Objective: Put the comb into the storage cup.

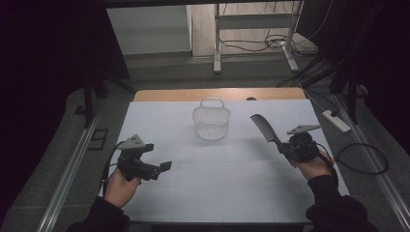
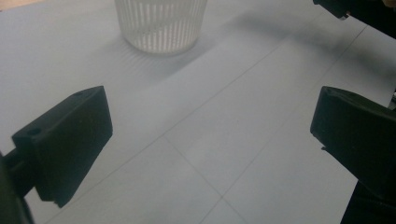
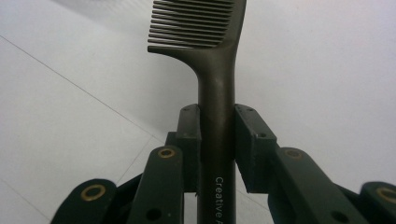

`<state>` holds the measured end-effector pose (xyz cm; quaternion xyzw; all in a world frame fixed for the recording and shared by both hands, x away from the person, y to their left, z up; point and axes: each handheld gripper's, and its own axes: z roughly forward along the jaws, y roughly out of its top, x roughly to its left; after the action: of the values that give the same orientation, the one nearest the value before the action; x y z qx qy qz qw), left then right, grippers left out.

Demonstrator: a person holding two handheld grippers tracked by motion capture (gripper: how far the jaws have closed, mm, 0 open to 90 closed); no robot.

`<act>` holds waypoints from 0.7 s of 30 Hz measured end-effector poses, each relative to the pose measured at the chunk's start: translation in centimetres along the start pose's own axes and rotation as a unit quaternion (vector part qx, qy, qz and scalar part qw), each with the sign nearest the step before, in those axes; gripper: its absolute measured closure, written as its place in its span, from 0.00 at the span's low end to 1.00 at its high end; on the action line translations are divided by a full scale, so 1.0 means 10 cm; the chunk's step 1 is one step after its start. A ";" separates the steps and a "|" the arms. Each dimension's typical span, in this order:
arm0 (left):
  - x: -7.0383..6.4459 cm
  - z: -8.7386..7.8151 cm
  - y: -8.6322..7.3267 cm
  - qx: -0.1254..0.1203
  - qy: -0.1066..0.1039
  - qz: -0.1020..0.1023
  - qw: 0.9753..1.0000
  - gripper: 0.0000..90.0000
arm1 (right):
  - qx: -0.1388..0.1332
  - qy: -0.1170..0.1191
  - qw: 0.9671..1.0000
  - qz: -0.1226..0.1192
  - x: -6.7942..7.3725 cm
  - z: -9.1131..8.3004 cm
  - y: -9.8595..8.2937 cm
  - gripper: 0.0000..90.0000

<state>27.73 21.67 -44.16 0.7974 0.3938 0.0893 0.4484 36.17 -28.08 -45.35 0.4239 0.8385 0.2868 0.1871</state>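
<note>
Close to you, near the front of the white table (image 1: 159, 203), your left gripper (image 1: 163, 167) holds nothing, and its jaws stand wide apart. Over on the other side, your right gripper (image 1: 284, 146) has its jaws clamped on the handle of one dark comb (image 1: 264, 127). You hold the comb up off the table, with its teeth pointing away toward the middle. Farther back stands one white basket (image 1: 211, 123), upright and with nothing in it that you can see. So the pick-up looks done. I think the comb must go into the basket next.
</note>
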 end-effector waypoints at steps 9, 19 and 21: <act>0.01 0.15 0.21 -0.005 0.009 0.009 1.000 0.00 | -0.022 -0.001 1.000 -0.007 0.06 -0.13 -0.04 0.80; 0.00 0.30 0.40 -0.018 0.003 0.012 1.000 0.00 | -0.041 -0.002 0.999 -0.026 0.15 -0.23 -0.08 0.80; -0.01 0.33 0.45 -0.021 0.001 0.011 1.000 0.00 | -0.045 -0.002 0.999 -0.027 0.17 -0.25 -0.09 0.80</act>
<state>31.77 18.20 -42.48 0.7918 0.3835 0.1035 0.4639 33.28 -27.94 -44.14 0.3930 0.8355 0.3183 0.2149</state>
